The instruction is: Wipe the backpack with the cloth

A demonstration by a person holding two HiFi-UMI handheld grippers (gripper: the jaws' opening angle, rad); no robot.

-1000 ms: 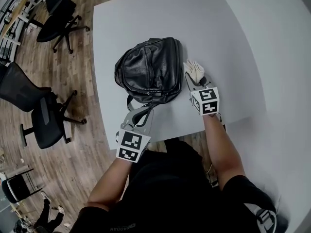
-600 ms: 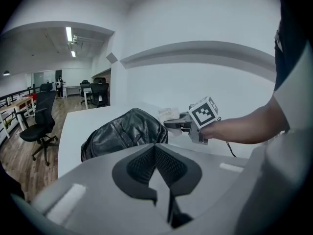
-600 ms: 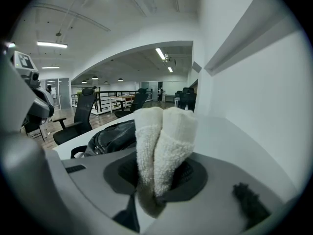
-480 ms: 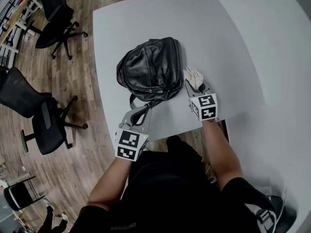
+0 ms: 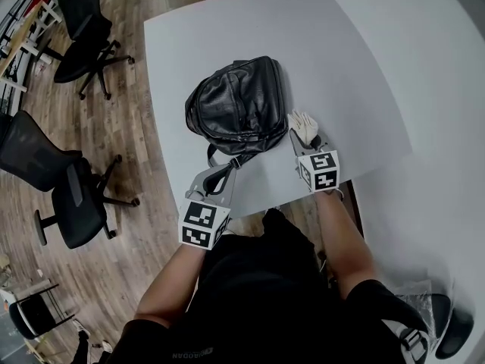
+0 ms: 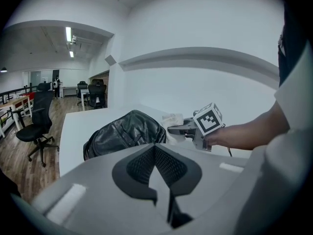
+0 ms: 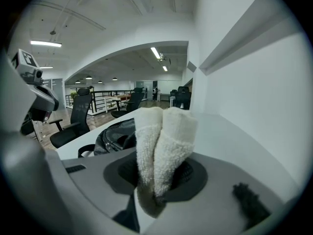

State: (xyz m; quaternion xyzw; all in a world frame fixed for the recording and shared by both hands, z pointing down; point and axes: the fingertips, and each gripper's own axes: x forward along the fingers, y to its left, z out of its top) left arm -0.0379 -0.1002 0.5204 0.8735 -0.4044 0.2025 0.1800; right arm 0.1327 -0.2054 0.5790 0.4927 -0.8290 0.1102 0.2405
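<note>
Centre frame, the right gripper [image 5: 307, 137] clamps a white cloth [image 5: 302, 121] beside the black backpack [image 5: 236, 106], apparently poised to wipe, while the left gripper [image 6: 155, 153] sits closed, empty.

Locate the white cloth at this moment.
In the head view, the cloth is clamped in the right gripper, just right of the backpack on the table.

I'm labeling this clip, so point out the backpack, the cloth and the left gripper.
backpack [image 5: 239, 105], head view, middle of its black leather body.
cloth [image 7: 164, 141], right gripper view, the folded white part above the jaws.
left gripper [image 6: 155, 150], left gripper view, where its shut fingertips meet.
</note>
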